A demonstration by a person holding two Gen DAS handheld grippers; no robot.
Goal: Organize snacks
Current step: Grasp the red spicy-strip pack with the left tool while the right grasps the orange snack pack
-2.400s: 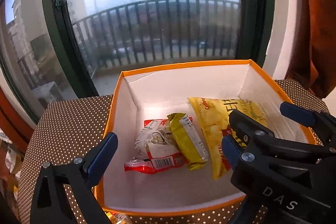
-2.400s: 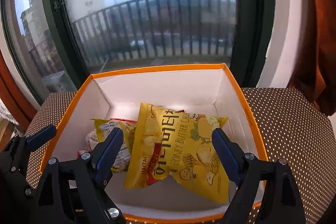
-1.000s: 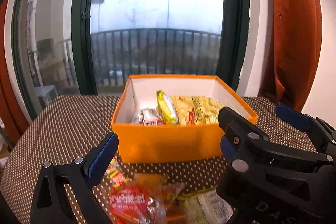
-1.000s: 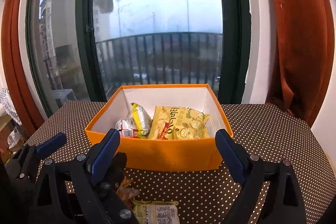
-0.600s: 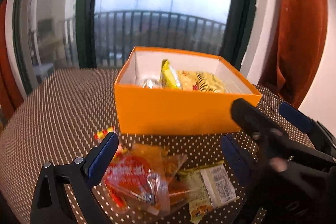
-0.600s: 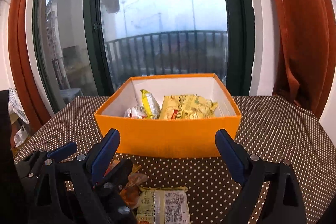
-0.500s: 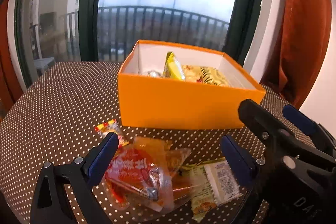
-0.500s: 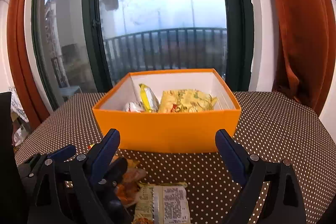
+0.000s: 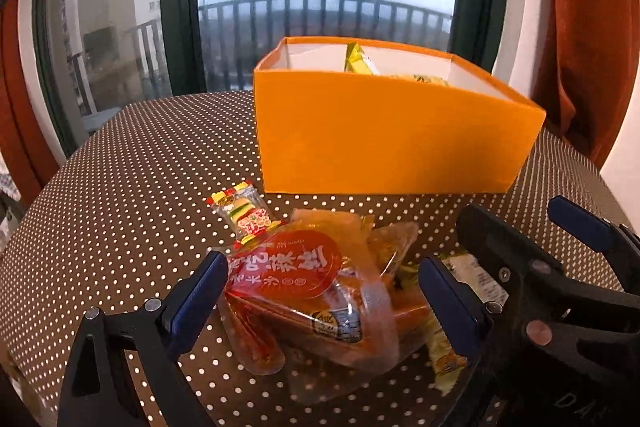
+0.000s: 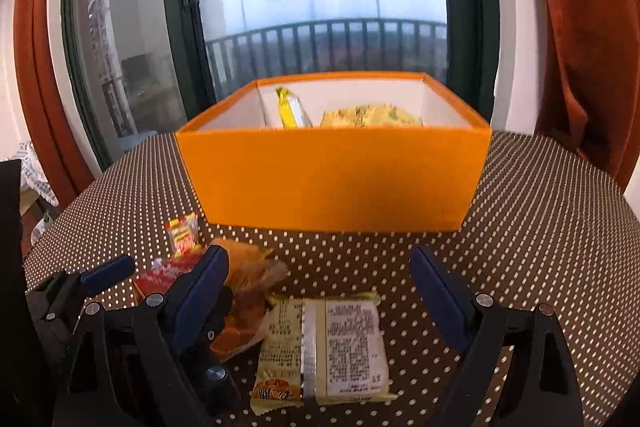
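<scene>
Box: orange box (image 10: 332,179) stands on the dotted tablecloth (image 10: 540,227), near the window.
Stowed: a yellow packet (image 10: 292,111) and a yellow chip bag (image 10: 372,115) show above the rim; anything lower is hidden.
Outstanding: red-labelled pouch (image 9: 296,275), small candy packet (image 9: 244,215), an orange wrapper (image 9: 392,243) and the pale-yellow packet (image 10: 324,343) lie loose just in front of the box.
Left gripper (image 9: 320,303): jaws apart, straddling the red-labelled pouch, not pressing on it.
Right gripper (image 10: 320,299): jaws wide apart, over the pale-yellow packet, nothing held.
Progress: judged part done; at least four items left to box.
</scene>
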